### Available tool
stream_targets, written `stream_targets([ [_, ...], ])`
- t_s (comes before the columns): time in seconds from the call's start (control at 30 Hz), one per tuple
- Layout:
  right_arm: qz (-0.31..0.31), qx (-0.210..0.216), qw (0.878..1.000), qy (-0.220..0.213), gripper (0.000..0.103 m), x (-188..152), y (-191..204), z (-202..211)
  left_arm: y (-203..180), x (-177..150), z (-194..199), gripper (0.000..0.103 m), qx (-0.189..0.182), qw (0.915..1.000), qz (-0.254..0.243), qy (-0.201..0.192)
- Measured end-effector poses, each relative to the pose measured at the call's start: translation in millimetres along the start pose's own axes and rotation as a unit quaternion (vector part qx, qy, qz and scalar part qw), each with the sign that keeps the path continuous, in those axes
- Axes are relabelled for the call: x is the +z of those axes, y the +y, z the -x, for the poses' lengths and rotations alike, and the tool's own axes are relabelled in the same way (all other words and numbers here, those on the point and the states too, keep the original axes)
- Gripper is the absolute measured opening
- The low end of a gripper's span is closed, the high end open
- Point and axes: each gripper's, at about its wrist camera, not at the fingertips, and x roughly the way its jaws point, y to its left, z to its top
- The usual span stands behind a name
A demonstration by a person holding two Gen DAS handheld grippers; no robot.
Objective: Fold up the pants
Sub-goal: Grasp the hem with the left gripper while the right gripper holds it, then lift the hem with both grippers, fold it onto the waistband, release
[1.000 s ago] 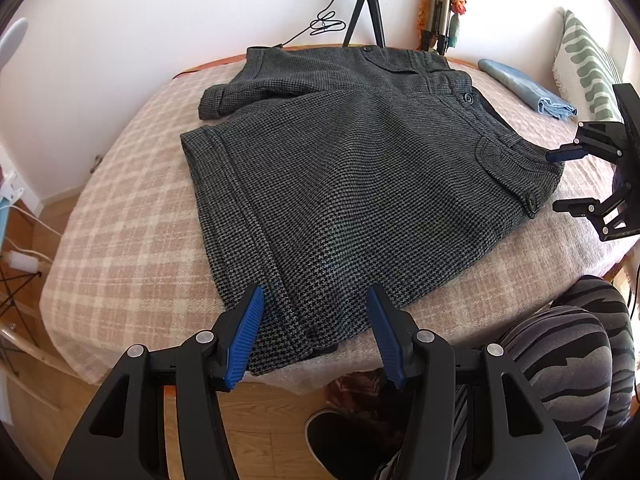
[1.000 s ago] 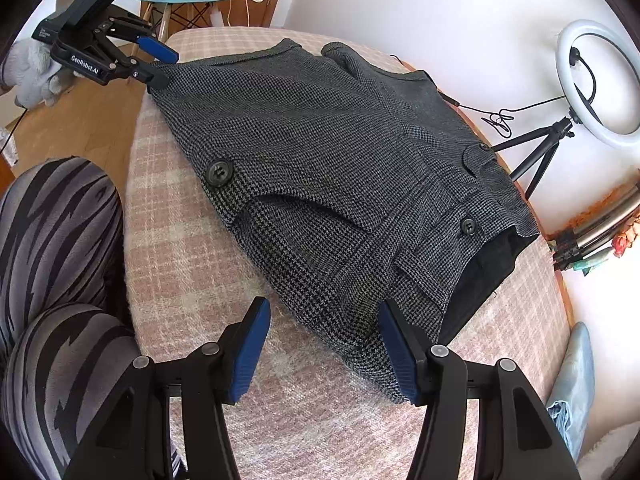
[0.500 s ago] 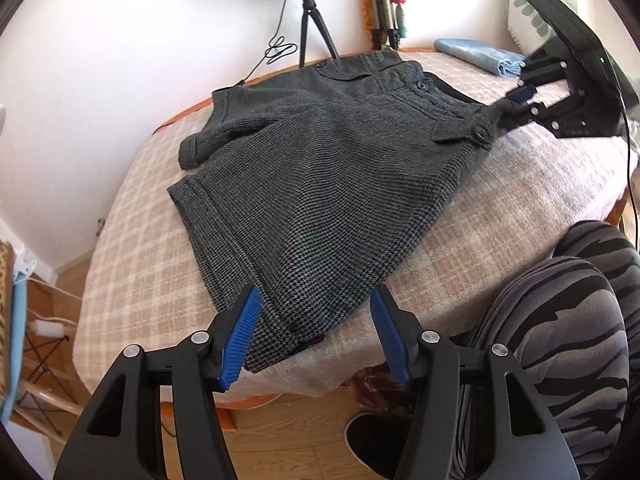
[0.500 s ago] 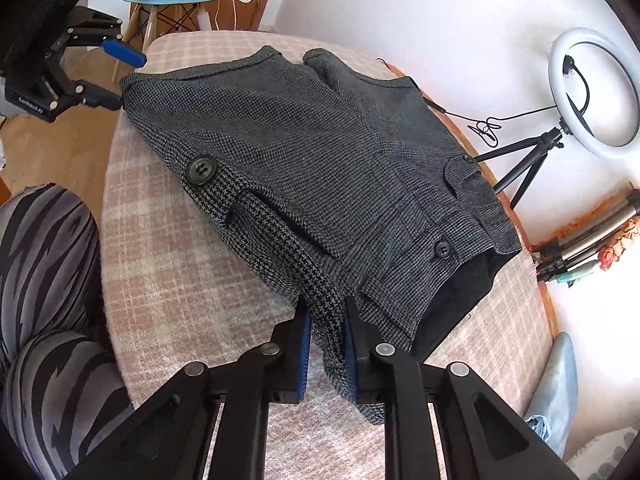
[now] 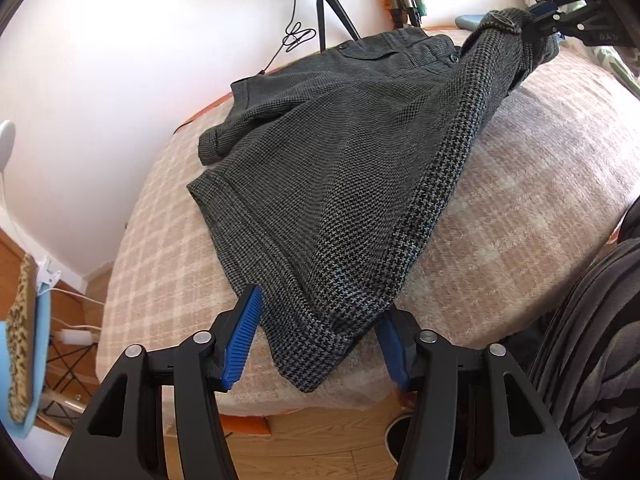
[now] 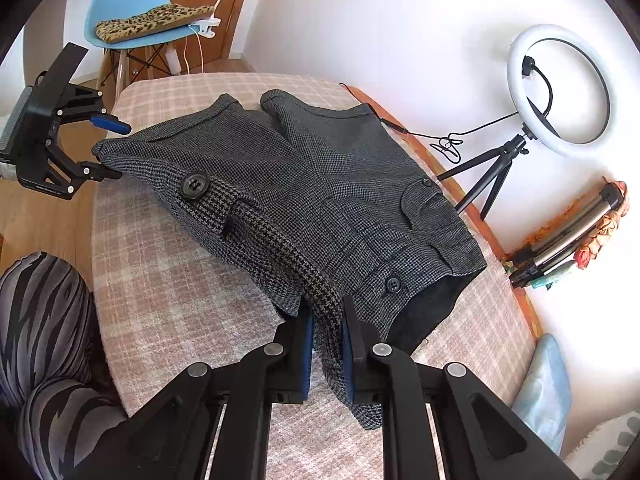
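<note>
Grey houndstooth pants (image 5: 344,148) lie on a table covered with a pink plaid cloth (image 5: 540,200). My left gripper (image 5: 316,344) is open, its blue fingers on either side of the near leg hem corner. My right gripper (image 6: 326,336) is shut on the waistband corner of the pants (image 6: 304,200) and holds it lifted off the table. The right gripper shows in the left wrist view (image 5: 548,12) at the top right. The left gripper shows in the right wrist view (image 6: 108,148) at the hem.
A ring light on a tripod (image 6: 556,88) stands beyond the far table edge. A folded blue cloth (image 6: 540,384) lies at the table's right end. A blue chair (image 6: 132,8) stands on the floor. The person's striped legs (image 6: 44,340) are at the near edge.
My right gripper has shut on the waistband corner and lifted it. My left gripper has moved forward so the hem corner lies between its open fingers.
</note>
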Motion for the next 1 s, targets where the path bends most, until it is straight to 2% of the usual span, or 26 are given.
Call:
stream_targets([
  [0.03, -0.002, 0.000, 1.000, -0.002, 0.010, -0.5, 0.1, 1.0, 2.9, 2.2, 0.1, 0.030, -0.003, 1.0000, 0.008, -0.003],
  [0.07, -0.004, 0.001, 1.000, -0.003, 0.010, -2.4, 0.0, 2.1, 4.9, 5.0, 0.7, 0.026, -0.002, 0.9999, 0.013, -0.008],
  [0.1, -0.006, -0.002, 1.000, -0.004, 0.010, -2.8, 0.4, 2.7, 7.7, 7.7, 3.0, 0.015, 0.005, 0.9997, 0.018, -0.017],
  [0.27, -0.017, -0.009, 1.000, -0.018, 0.010, -6.7, 0.9, 11.0, 31.6, 25.2, 23.4, 0.015, 0.009, 0.9952, 0.070, -0.068],
  [0.43, -0.040, -0.016, 0.998, -0.045, 0.010, 3.0, -12.9, 29.3, 53.5, 61.4, 42.6, 0.015, 0.024, 0.9897, 0.083, -0.115],
  [0.57, -0.047, -0.030, 0.996, -0.063, 0.009, 20.6, -29.5, 42.3, 68.2, 96.4, 51.8, 0.014, 0.047, 0.9837, 0.082, -0.153],
  [0.77, -0.067, -0.045, 0.993, -0.085, 0.009, 47.4, -68.7, 53.6, 88.3, 153.3, 53.2, 0.014, 0.062, 0.9756, 0.076, -0.196],
  [1.0, -0.098, -0.058, 0.990, -0.085, 0.009, 78.5, -135.1, 36.8, 105.2, 227.6, 31.6, 0.014, 0.079, 0.9727, 0.053, -0.212],
])
